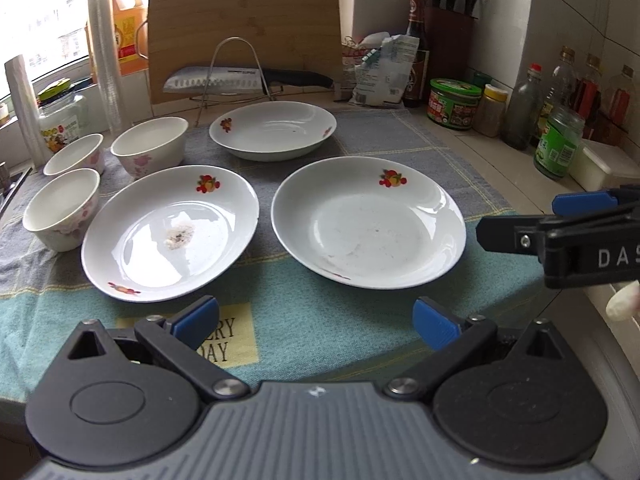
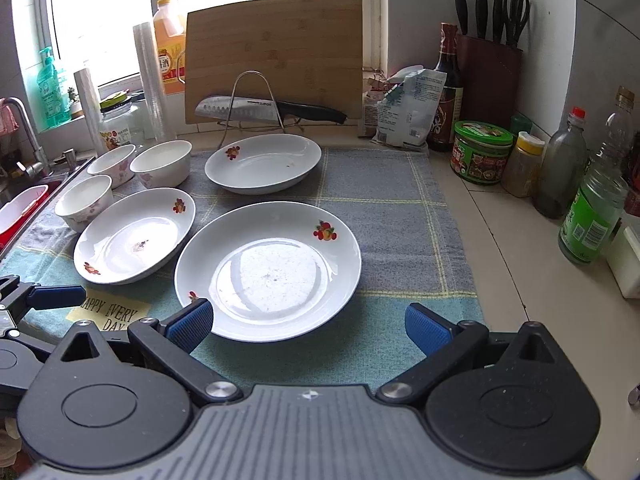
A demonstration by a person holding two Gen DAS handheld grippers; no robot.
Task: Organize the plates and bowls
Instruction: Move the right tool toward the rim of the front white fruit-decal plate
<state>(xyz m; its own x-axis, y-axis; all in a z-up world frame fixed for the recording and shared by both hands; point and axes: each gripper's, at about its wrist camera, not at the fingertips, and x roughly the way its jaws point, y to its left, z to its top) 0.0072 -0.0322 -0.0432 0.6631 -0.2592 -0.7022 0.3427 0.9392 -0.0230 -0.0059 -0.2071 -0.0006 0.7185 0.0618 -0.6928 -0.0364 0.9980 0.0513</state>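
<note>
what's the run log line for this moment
left hand-held gripper open, empty | right hand-held gripper open, empty | three plates, three bowls unstacked on towel

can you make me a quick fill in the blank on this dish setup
1. The number of plates on the cloth is ____.
2. The number of bowls beside them is ____.
3. Both the left gripper and right gripper are open and hold ____.
4. The knife rests on a wire stand in front of the wooden ____.

Missing words: three; three; nothing; cutting board
</note>
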